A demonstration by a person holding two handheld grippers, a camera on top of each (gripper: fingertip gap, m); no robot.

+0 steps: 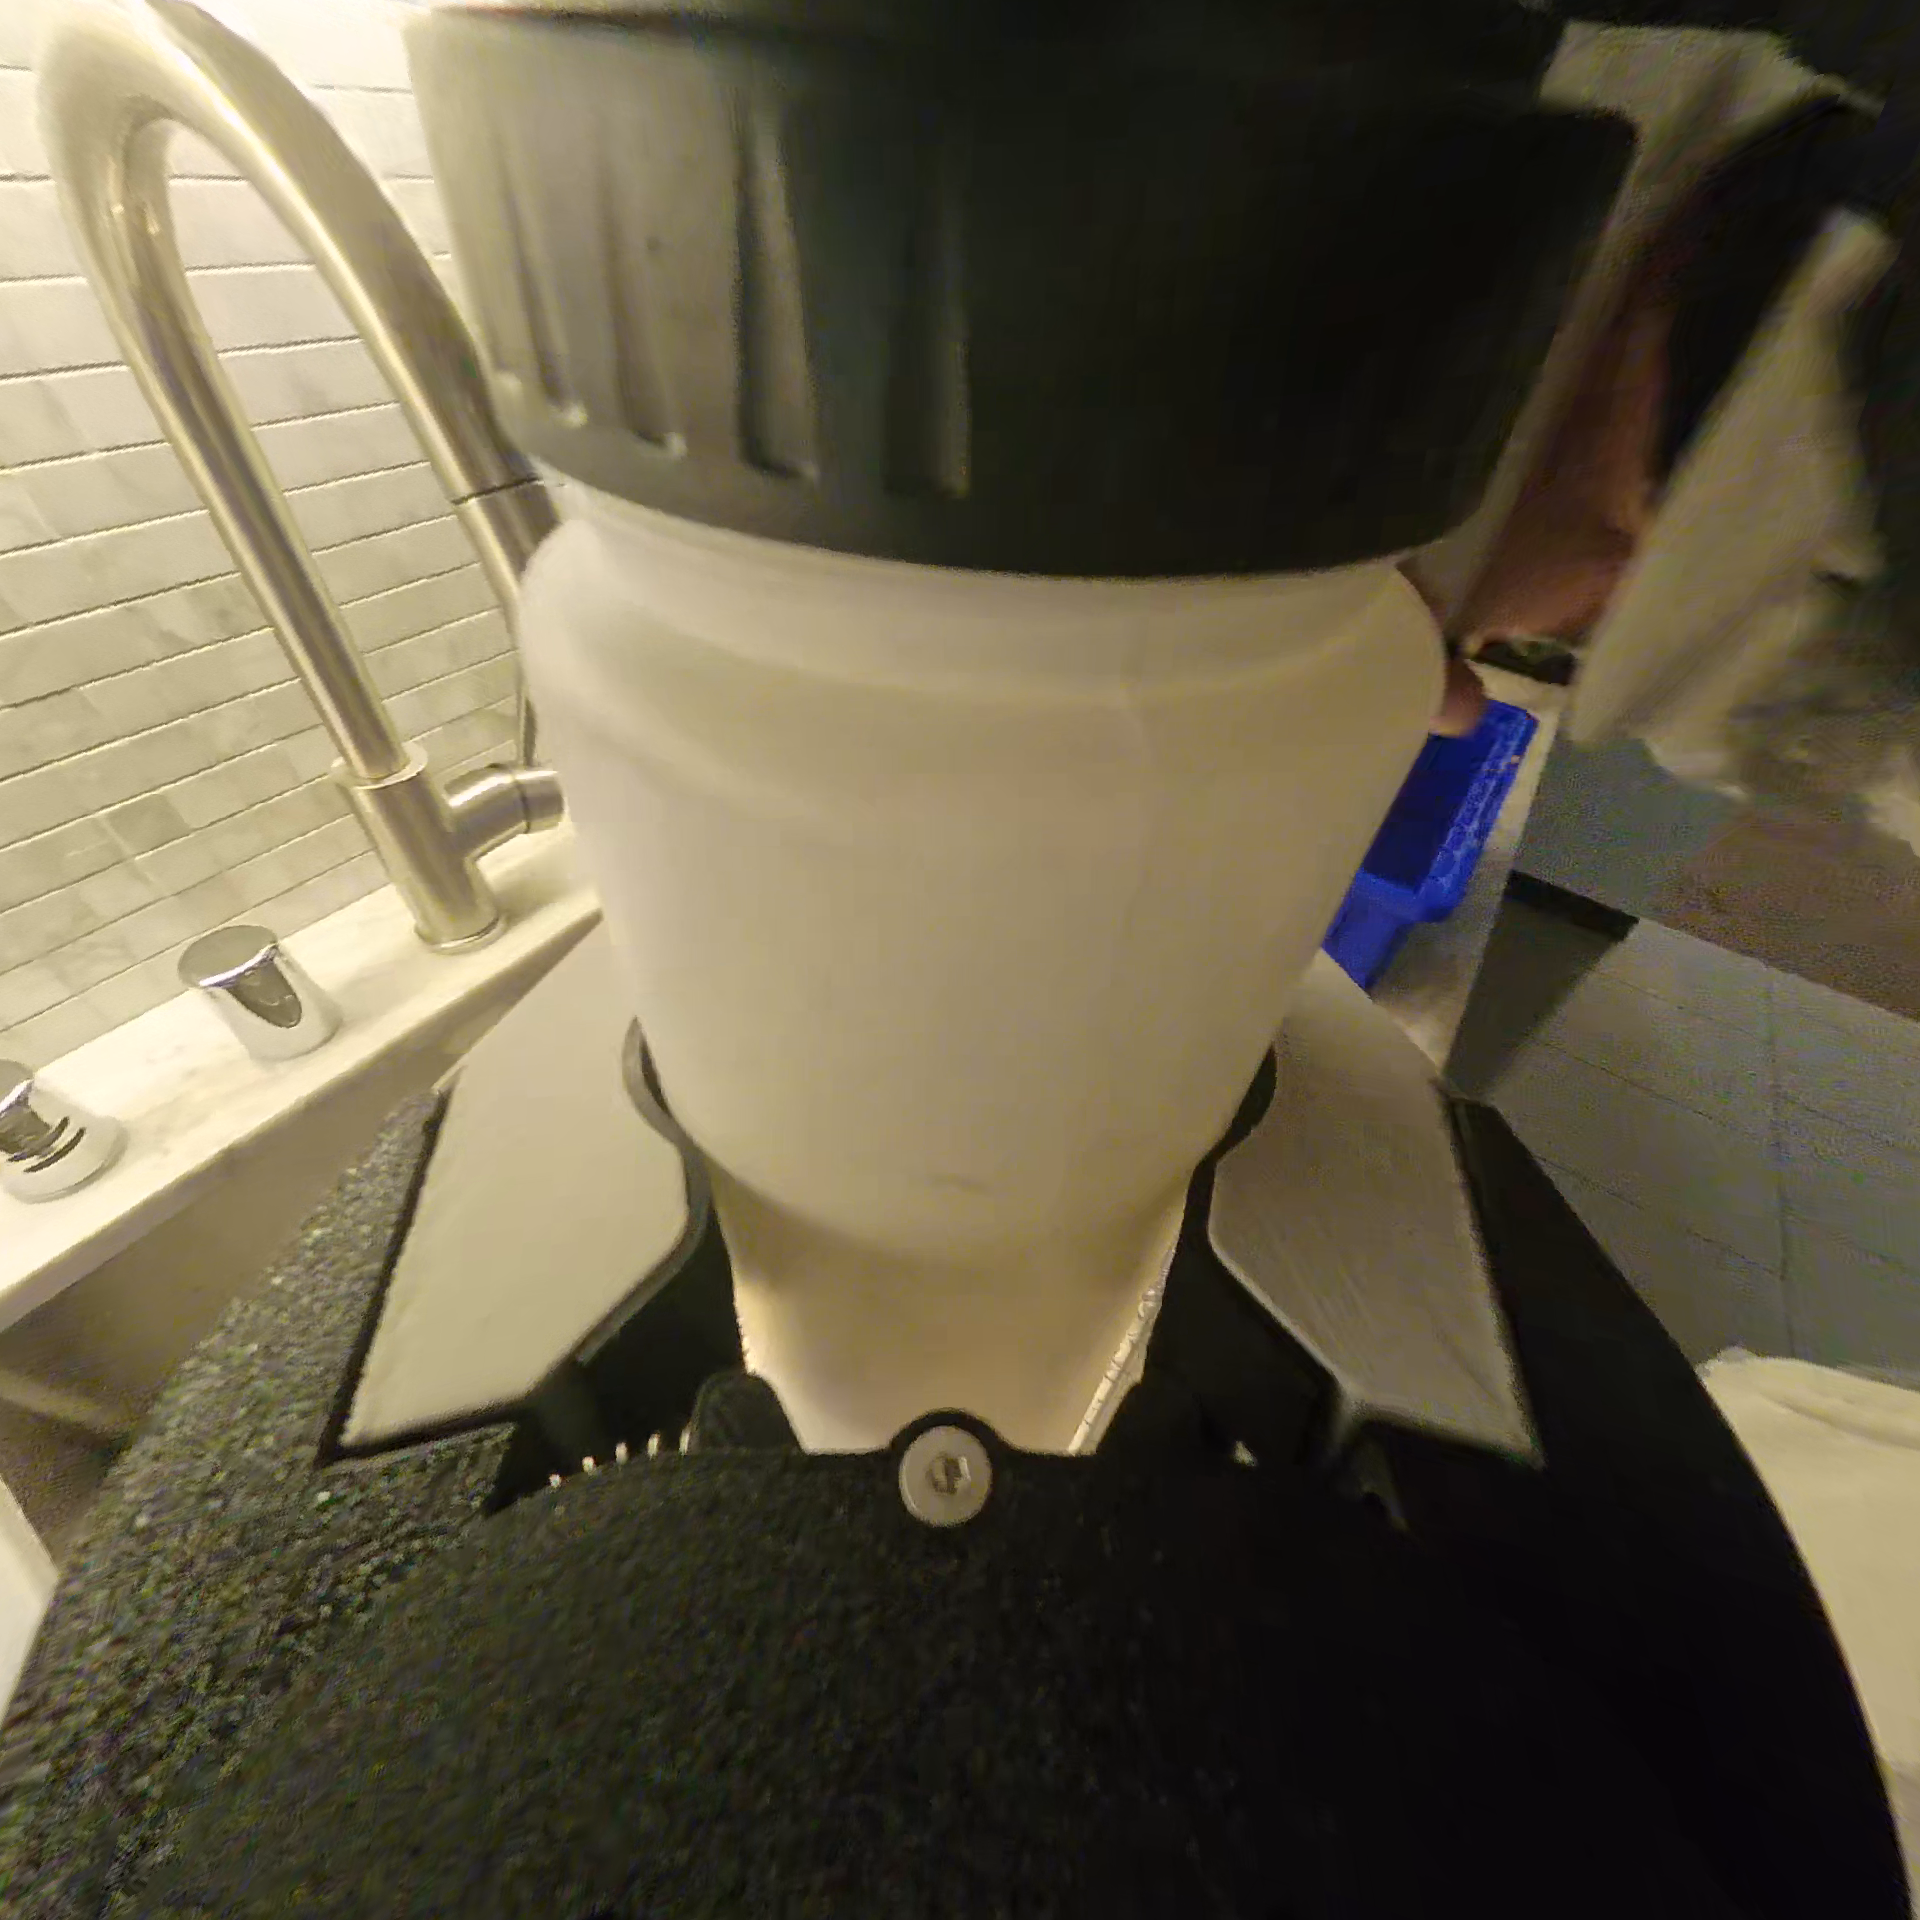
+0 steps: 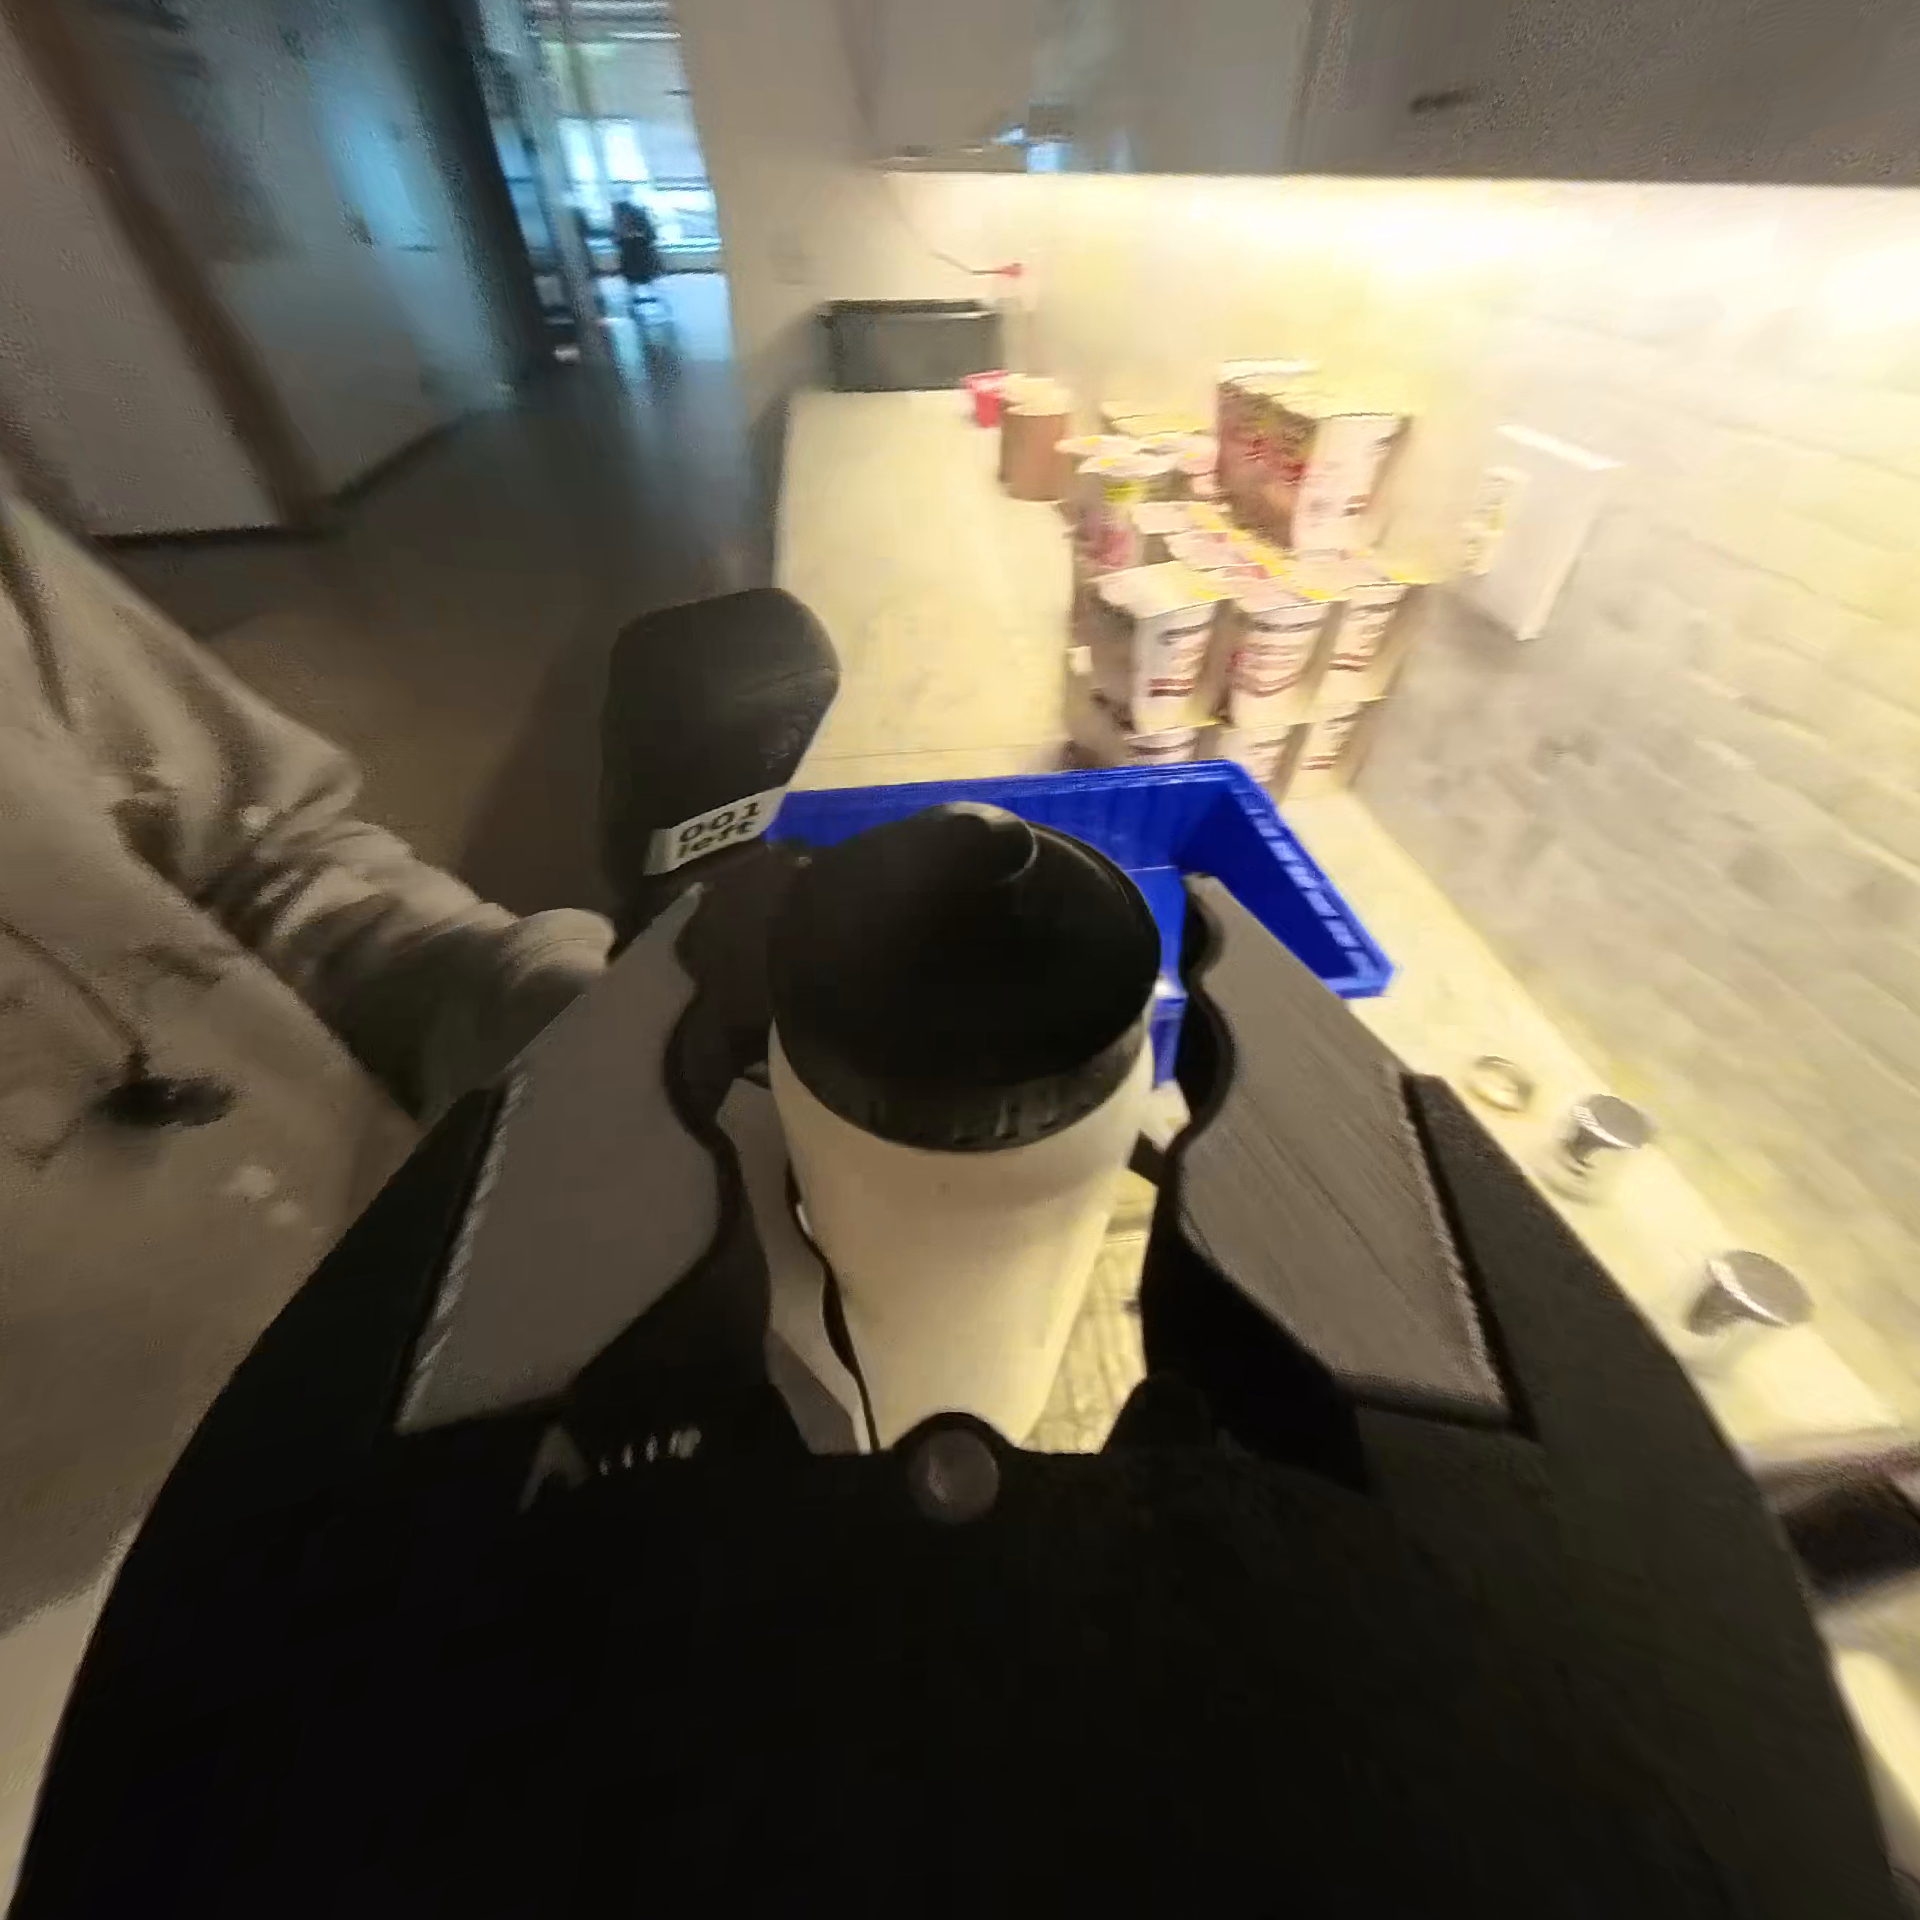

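A white plastic bottle [image 1: 966, 883] with a ribbed black screw cap [image 1: 1091, 312] fills the left wrist view. My left gripper [image 1: 951, 1049] is shut on the bottle's body and holds it upright. In the right wrist view the bottle [image 2: 935, 1247] and its cap [image 2: 956, 966] stand between the fingers of my right gripper [image 2: 945, 935]. That gripper is open, one finger on each side of the cap with small gaps. The left gripper's black body [image 2: 717, 707] shows behind the bottle. The right gripper's pale fingers [image 1: 1714, 468] show blurred at the upper right.
A curved steel faucet [image 1: 208, 416] and chrome knobs [image 1: 255, 992] stand on the marble ledge before a tiled wall. A blue bin [image 2: 1247, 862] sits on the counter behind the bottle, with stacked paper cups [image 2: 1247, 582] beyond. A person's pale sleeve [image 2: 208, 883] is at the left.
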